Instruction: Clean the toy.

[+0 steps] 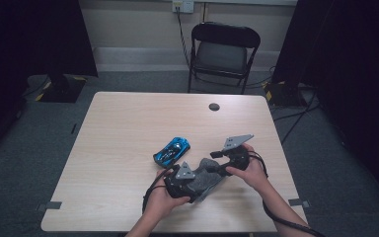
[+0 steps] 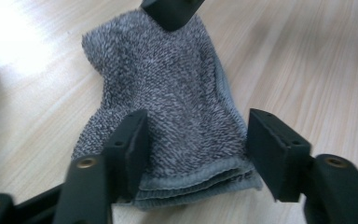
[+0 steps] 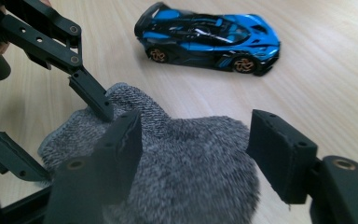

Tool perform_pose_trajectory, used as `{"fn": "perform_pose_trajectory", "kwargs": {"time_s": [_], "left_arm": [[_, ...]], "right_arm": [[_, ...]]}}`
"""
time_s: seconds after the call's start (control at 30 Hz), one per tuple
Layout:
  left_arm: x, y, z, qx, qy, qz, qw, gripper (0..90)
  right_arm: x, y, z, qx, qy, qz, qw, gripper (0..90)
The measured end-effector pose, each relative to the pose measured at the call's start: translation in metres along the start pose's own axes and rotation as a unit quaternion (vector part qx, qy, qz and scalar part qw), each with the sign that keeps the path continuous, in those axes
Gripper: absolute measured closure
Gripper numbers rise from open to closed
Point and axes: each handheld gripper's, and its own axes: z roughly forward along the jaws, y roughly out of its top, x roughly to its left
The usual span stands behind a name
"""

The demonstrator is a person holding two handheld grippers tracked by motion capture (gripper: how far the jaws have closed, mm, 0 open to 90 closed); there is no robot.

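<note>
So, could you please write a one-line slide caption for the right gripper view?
Right gripper poised with open jaws over a folded grey towel, blue toy car on the table behind.

fuzzy grey terry cloth (image 2: 177, 107), glossy blue toy car (image 3: 207, 37), smooth pale wood-grain table (image 1: 128, 128)

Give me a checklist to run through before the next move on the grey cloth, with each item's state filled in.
1. Grey cloth lies between the left gripper pads: ok.
2. Left pads press on the cloth: not ok, a gap shows at one pad.
3. Cloth sits between the right gripper pads: ok.
4. Right pads clamp it: not ok, one pad stands clear.
5. Blue toy car is apart from the cloth: ok.
6. Folded layers aligned at the hem: cannot tell.
</note>
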Motion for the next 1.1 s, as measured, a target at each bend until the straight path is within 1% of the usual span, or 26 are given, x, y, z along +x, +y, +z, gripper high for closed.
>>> {"fn": "perform_pose_trajectory", "kwargs": {"time_s": [0.03, 0.07, 0.1, 0.13, 0.17, 0.2, 0.27, 0.33, 0.37, 0.4, 0.43, 0.47, 0.5, 0.57, 0.63, 0.67, 0.7, 0.73, 0.77, 0.8, 0.83, 0.93, 0.97, 1.0, 1.07, 1.1], "left_arm": [[0.001, -0.001, 0.001, -0.001, 0.000, -0.004, 1.0000, 41.7], [0.005, -0.003, 0.001, 0.002, 0.008, -0.006, 1.0000, 42.4], [0.005, -0.003, 0.001, 0.002, 0.008, -0.006, 1.0000, 42.2], [0.007, -0.004, 0.001, 0.001, 0.010, -0.012, 0.9999, 42.2], [0.014, -0.005, 0.000, 0.003, 0.020, -0.011, 0.9997, 41.9], [0.014, -0.005, 0.000, 0.003, 0.020, -0.011, 0.9997, 41.8], [0.022, -0.007, 0.000, 0.002, 0.031, -0.017, 0.9994, 41.9], [0.031, -0.008, 0.000, 0.001, 0.043, -0.019, 0.9989, 41.8], [0.034, -0.008, 0.000, 0.000, 0.048, -0.020, 0.9987, 41.7], [0.040, -0.007, 0.001, -0.002, 0.059, -0.023, 0.9980, 41.1], [0.040, -0.007, 0.001, -0.002, 0.059, -0.023, 0.9980, 40.8], [0.045, -0.006, 0.003, -0.006, 0.066, -0.023, 0.9975, 40.8], [0.047, -0.005, 0.005, -0.004, 0.068, -0.018, 0.9975, 40.8], [0.048, -0.003, 0.006, -0.006, 0.070, -0.014, 0.9974, 40.8], [0.051, 0.000, 0.009, -0.011, 0.066, -0.016, 0.9976, 40.7], [0.053, 0.004, 0.010, -0.016, 0.064, -0.016, 0.9977, 40.6], [0.053, 0.005, 0.010, -0.020, 0.061, -0.021, 0.9978, 40.4], [0.053, 0.005, 0.010, -0.020, 0.061, -0.021, 0.9978, 40.1], [0.054, 0.006, 0.009, -0.024, 0.058, -0.024, 0.9977, 40.1], [0.055, 0.007, 0.009, -0.023, 0.057, -0.021, 0.9978, 39.9], [0.055, 0.007, 0.008, -0.027, 0.054, -0.027, 0.9978, 39.4], [0.057, 0.010, 0.005, -0.034, 0.051, -0.033, 0.9976, 36.7], [0.061, 0.012, 0.000, -0.044, 0.054, -0.039, 0.9968, 34.7], [0.061, 0.012, 0.000, -0.044, 0.054, -0.039, 0.9968, 33.1], [0.065, 0.014, -0.004, -0.050, 0.056, -0.049, 0.9960, 31.0], [0.068, 0.015, -0.007, -0.051, 0.060, -0.051, 0.9956, 28.8]], "right_arm": [[0.001, 0.000, 0.004, 0.004, 0.003, -0.002, 1.0000, 38.2], [0.000, 0.000, 0.011, 0.012, 0.007, 0.000, 0.9999, 41.1], [0.000, -0.001, 0.014, 0.015, 0.010, 0.002, 0.9998, 41.3], [0.000, -0.001, 0.014, 0.015, 0.010, 0.002, 0.9998, 41.3], [-0.001, -0.004, 0.017, 0.018, 0.020, 0.005, 0.9996, 40.2], [-0.001, -0.004, 0.017, 0.018, 0.020, 0.005, 0.9996, 40.2], [-0.002, -0.008, 0.016, 0.013, 0.036, 0.008, 0.9993, 39.3], [-0.001, -0.011, 0.013, 0.018, 0.045, 0.005, 0.9988, 39.3], [0.000, -0.013, 0.012, 0.024, 0.045, 0.004, 0.9987, 39.2], [0.002, -0.016, 0.010, 0.030, 0.045, 0.002, 0.9985, 38.7], [0.002, -0.016, 0.010, 0.030, 0.045, 0.002, 0.9985, 38.7], [0.004, -0.020, 0.007, 0.036, 0.042, 0.006, 0.9985, 38.6], [0.005, -0.022, 0.006, 0.035, 0.040, 0.007, 0.9986, 37.5], [0.007, -0.024, 0.005, 0.035, 0.040, 0.007, 0.9986, 36.9], [0.010, -0.027, 0.000, 0.030, 0.031, 0.005, 0.9990, 35.7], [0.010, -0.028, -0.001, 0.023, 0.026, 0.002, 0.9994, 35.0], [0.010, -0.027, -0.003, 0.015, 0.022, 0.002, 0.9996, 33.9], [0.010, -0.027, -0.003, 0.015, 0.022, 0.002, 0.9996, 33.9], [0.009, -0.025, -0.005, 0.008, 0.019, 0.002, 0.9998, 33.8], [0.008, -0.023, -0.007, -0.001, 0.008, 0.002, 1.0000, 33.3], [0.008, -0.021, -0.007, -0.005, 0.006, 0.003, 1.0000, 32.1], [0.008, -0.014, -0.007, -0.020, 0.009, 0.002, 0.9998, 32.7], [0.011, -0.012, -0.002, -0.014, 0.020, -0.007, 0.9997, 34.7], [0.011, -0.012, -0.002, -0.014, 0.020, -0.007, 0.9997, 34.7], [0.015, -0.011, 0.006, -0.005, 0.025, -0.015, 0.9996, 35.8], [0.018, -0.013, 0.013, 0.012, 0.021, -0.020, 0.9995, 37.0]]}}
